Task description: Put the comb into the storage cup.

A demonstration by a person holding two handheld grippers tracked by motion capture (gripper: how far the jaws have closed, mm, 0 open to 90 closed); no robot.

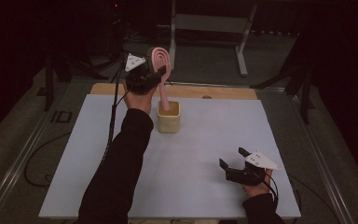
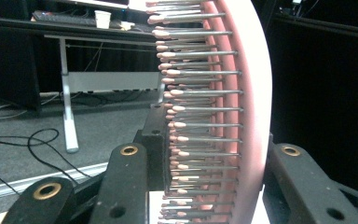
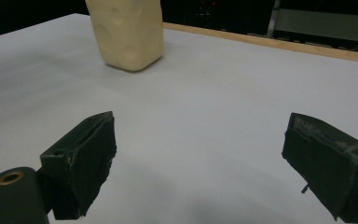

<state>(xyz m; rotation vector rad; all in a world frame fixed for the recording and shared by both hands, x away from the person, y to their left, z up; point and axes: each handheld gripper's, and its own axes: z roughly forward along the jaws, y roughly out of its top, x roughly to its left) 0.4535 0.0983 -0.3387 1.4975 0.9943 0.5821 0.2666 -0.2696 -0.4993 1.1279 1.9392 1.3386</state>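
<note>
A: Holding at table's 11 o'clock: left gripper point(image 1: 154, 74) has its jaws pinched on the head of a pink hairbrush point(image 1: 161, 63). In the left gripper view the bristles point(image 2: 200, 126) and pink back sit clamped between the two black jaws.

B: Handle position?

A: Handle point(image 1: 164, 99) points down into the cream holder cup point(image 1: 168, 122), which stands just right of the left hand, near the middle of the far half of the white table sheet point(image 1: 191, 154). Tip looks inside the rim; whether it rests on the bottom, cannot tell.

B: So, stage of work?

A: Judged: brush is either nearly seated in the cup or just leaving it. Grip not released, so the placing is not finished if that is the aim. Left to do: lower fully, let go, clear the hand.

B: Right side?

A: Right gripper point(image 1: 233, 157) at 5 o'clock, low over the sheet, jaws spread wide, nothing between them. Its own view shows bare sheet between the pads point(image 3: 91, 149) and the cup point(image 3: 127, 32) at 11 o'clock.
</note>
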